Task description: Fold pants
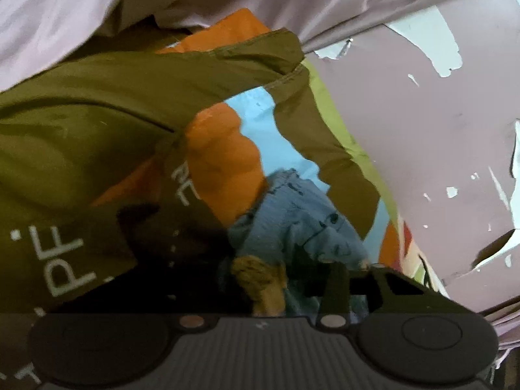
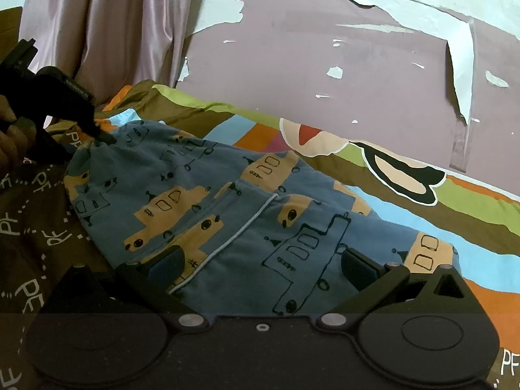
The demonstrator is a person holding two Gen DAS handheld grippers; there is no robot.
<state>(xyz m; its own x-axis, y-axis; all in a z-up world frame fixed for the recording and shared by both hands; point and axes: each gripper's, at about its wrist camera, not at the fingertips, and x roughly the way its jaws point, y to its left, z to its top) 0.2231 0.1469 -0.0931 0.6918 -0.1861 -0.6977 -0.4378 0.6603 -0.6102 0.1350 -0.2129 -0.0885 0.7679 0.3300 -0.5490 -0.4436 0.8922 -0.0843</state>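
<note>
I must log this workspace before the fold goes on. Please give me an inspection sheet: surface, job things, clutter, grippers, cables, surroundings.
Surface: bedsheet, striped brown, green, blue and orange, with a cartoon print.
Job things: pants, blue with yellow and outlined vehicles, lying on the sheet, one end bunched at the left gripper.
Clutter: nothing seen.
Grippers: left gripper pinches the far bunched end of the pants; right gripper open, fingers over the near part of the pants, one on each side of it.
Cables: nothing seen.
Surroundings: wall, mauve, paint peeling in patches; curtain, pale pink, at the left.
</note>
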